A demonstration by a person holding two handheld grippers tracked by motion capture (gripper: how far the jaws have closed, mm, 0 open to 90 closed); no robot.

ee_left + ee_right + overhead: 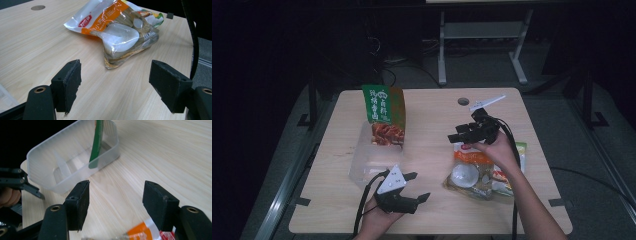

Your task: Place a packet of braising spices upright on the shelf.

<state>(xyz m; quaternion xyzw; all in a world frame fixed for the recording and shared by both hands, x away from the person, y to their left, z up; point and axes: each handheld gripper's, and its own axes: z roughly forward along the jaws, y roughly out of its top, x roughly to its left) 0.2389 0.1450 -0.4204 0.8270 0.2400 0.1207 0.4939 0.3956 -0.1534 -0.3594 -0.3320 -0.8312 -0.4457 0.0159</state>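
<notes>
Two hand-held grippers, left point(417, 186) and right point(455, 134), both with jaws spread wide and empty, flank an orange snack bag point(477, 172) lying on the desk point(432, 130)

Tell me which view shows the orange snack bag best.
The left gripper view: the orange snack bag lies whole and close on the table, beyond the open fingers. The high view shows it small, partly under the right hand. The right gripper view catches just an orange corner.
</notes>
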